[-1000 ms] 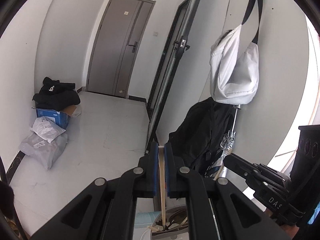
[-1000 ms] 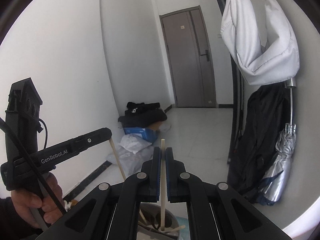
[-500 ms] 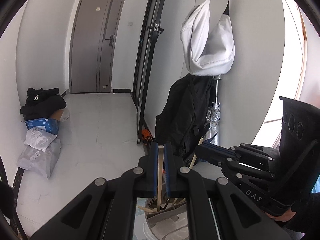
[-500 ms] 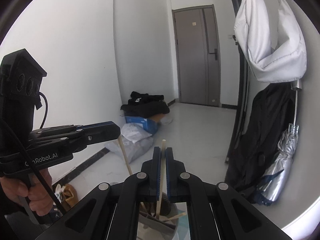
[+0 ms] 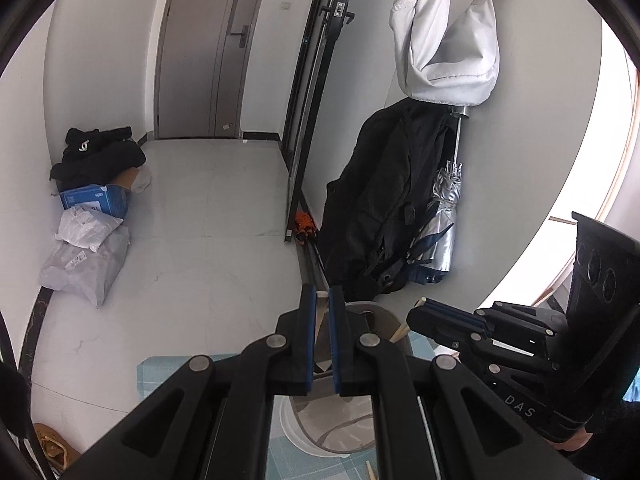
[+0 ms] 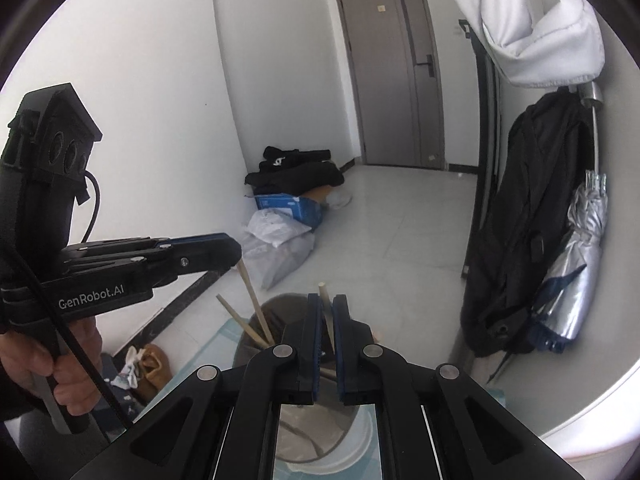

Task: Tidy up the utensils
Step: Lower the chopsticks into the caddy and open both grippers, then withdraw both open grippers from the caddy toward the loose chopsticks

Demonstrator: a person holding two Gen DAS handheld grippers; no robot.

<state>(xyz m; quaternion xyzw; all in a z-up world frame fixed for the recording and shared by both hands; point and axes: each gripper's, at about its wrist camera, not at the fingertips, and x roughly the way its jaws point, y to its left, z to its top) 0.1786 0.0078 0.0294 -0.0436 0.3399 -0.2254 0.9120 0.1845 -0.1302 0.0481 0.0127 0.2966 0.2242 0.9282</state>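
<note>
— Both of your grippers sit lower than a second ago. The doorway has slid up both views, and the holder (image 6: 280,302), which only peeked in at the bottom edge before, now lies right under the fingertips.

— What is my left gripper (image 5: 323,300) doing?

— It is clenched on the left chopstick (image 6: 250,292). From the right wrist you see that stick slanting down from the pads into the holder's mouth. From the left wrist only its pale top shows between the blue pads.

— And my right gripper (image 6: 327,308)?

— Its jaws are opening. The right chopstick (image 6: 323,292) stands between them, tilted instead of lined up with the pads, and its lower end drops into the holder. You are no longer pinching it squarely.

— Anything else in there?

— One loose chopstick (image 6: 236,318) leans against the holder's left rim, just beside your left stick.

— Where does the holder stand?

— On the teal checked mat (image 5: 168,376), close to the far edge of the white tabletop (image 6: 580,432), with the grey floor beyond it.
</note>
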